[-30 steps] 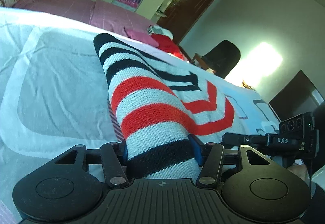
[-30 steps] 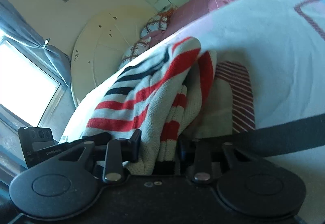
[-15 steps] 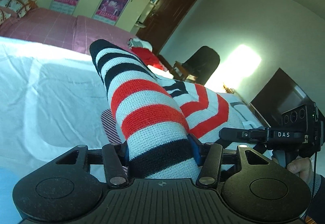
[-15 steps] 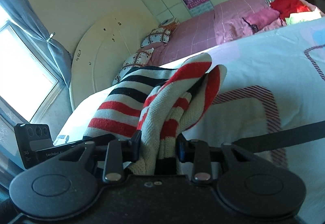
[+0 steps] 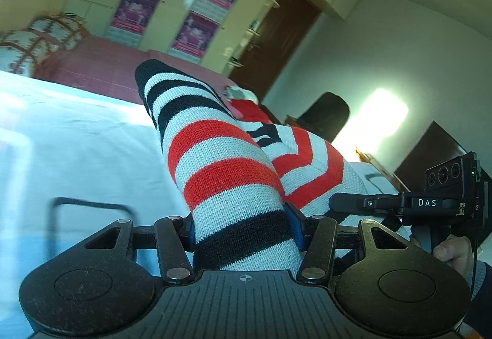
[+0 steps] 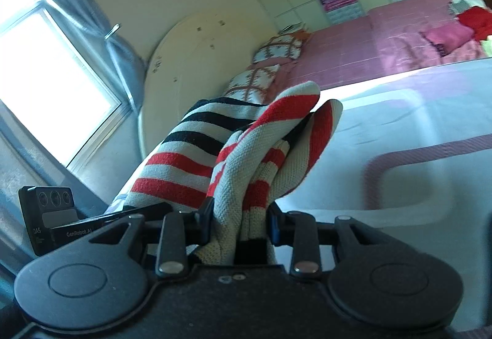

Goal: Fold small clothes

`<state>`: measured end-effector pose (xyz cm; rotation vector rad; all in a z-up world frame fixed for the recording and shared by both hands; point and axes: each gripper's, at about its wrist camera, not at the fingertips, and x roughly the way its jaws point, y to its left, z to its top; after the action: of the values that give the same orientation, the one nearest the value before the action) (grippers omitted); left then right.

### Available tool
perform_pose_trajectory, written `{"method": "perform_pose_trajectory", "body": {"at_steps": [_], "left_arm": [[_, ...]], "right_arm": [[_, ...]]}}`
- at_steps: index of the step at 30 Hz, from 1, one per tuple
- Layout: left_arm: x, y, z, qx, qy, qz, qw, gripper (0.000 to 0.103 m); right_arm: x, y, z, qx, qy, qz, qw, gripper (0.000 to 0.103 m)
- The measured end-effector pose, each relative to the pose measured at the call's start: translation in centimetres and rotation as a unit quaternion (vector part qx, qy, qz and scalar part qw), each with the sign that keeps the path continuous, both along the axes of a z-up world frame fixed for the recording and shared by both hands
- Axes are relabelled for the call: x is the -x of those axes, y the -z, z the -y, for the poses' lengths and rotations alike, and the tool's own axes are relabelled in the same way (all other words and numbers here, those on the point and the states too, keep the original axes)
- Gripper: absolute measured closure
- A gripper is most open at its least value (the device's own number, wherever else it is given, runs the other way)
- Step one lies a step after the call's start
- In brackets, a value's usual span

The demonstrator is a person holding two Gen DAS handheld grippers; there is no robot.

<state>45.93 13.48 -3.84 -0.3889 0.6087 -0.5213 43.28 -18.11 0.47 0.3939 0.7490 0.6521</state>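
The left gripper (image 5: 244, 233) is closed almost fully on the knitted sweater with red, black and white stripes (image 5: 221, 160); its blue pads press a thick roll of the fabric from both sides. The sweater is lifted above the white bedsheet with a line pattern (image 5: 77, 148) and stretches across to the right gripper (image 6: 240, 223). There, the jaws stand narrow and pinch a bunched, folded edge of the same sweater.
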Motion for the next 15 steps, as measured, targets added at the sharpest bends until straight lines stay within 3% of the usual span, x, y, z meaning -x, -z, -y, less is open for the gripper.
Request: {"method": "perform_pose_trajectory", "body": {"at_steps": [9,15], "left_arm": [[1.7,2.5,-9.0,-0.006,-0.049,-0.022,0.9985,0.050],[1.9,6.9,-14.1,0.002,-0.083,-0.067,0.9943,0.050]], "right_arm": [[-1.5,2.2,-9.5,-0.015,-0.045,-0.027,0.999,0.070],[-3.3,6.8,-14.1,-0.038,-0.053,-0.080,0.995,0.070]]}}
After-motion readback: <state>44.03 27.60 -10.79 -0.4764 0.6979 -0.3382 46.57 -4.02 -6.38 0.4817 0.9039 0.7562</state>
